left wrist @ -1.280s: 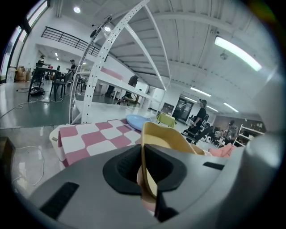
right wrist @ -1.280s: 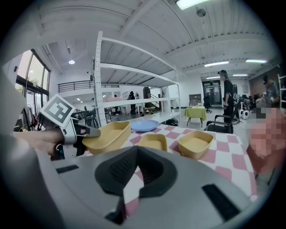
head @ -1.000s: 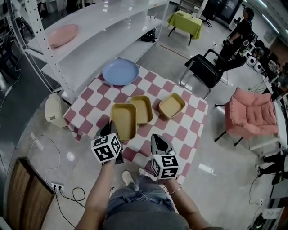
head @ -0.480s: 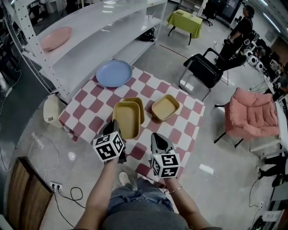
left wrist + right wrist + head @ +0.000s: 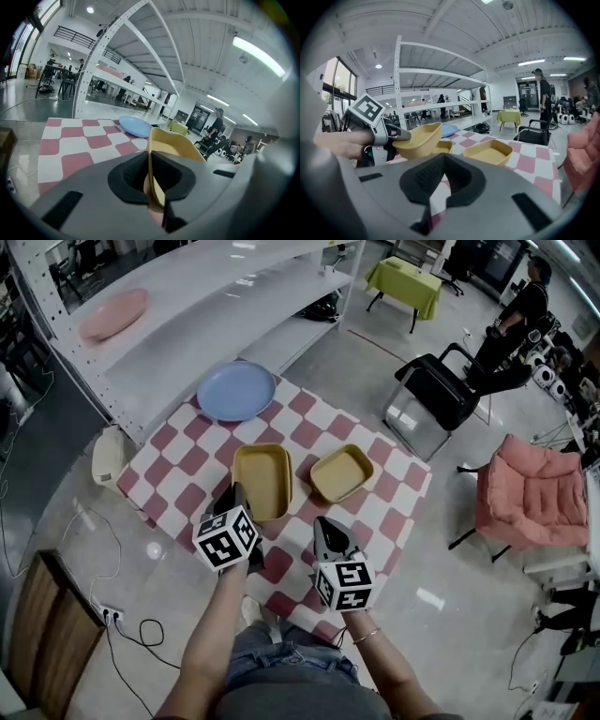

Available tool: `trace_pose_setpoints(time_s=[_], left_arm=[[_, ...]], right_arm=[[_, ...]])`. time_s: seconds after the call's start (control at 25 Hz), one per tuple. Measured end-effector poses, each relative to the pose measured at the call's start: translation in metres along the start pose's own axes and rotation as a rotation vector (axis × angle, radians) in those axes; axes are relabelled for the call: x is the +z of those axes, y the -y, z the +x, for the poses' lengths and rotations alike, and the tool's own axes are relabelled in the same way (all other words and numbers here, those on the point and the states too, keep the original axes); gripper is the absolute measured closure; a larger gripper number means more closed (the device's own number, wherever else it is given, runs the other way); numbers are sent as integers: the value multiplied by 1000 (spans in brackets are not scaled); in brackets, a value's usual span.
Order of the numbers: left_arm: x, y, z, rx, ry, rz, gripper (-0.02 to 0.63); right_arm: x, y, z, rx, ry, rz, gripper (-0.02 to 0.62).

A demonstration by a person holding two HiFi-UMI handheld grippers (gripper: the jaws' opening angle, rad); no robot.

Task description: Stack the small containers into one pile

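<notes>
Three shallow yellow containers are on a red-and-white checked table (image 5: 178, 460). My left gripper (image 5: 239, 498) is shut on the near rim of one yellow container (image 5: 262, 479) and holds it off the cloth. In the left gripper view that rim (image 5: 161, 140) stands pinched between the jaws. The right gripper view shows the held container (image 5: 417, 137) hovering just over a second container (image 5: 441, 146), which the head view hides. The third container (image 5: 342, 472) (image 5: 487, 151) sits apart to the right. My right gripper (image 5: 324, 526) hangs shut and empty over the table's near edge.
A blue plate (image 5: 235, 390) lies at the table's far left corner. A white shelf rack (image 5: 187, 296) behind holds a pink plate (image 5: 112, 313). A black chair (image 5: 439, 395) and a pink armchair (image 5: 532, 498) stand to the right, and a beige bin (image 5: 108, 457) to the left.
My left gripper has carried the held container to the right, until it covers the second container that lay beside it. The right gripper has stayed where it was.
</notes>
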State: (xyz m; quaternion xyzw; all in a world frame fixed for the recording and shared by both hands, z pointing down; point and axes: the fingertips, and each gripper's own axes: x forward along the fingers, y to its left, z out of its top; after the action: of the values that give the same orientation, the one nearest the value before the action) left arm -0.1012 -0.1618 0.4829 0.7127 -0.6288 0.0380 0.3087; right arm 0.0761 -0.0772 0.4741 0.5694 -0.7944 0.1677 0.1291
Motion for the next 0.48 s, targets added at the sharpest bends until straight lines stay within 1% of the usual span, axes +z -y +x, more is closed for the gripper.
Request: trace_pose_setpoints(time_s=[0.2,0.48], left_arm=[[-1,0,17,31,7,-18,577],[-6,4,39,56,-2,-22,577]], right_arm=[[-12,7,14,42,-31,12,586],[-24,20,29,58,-56,55,586]])
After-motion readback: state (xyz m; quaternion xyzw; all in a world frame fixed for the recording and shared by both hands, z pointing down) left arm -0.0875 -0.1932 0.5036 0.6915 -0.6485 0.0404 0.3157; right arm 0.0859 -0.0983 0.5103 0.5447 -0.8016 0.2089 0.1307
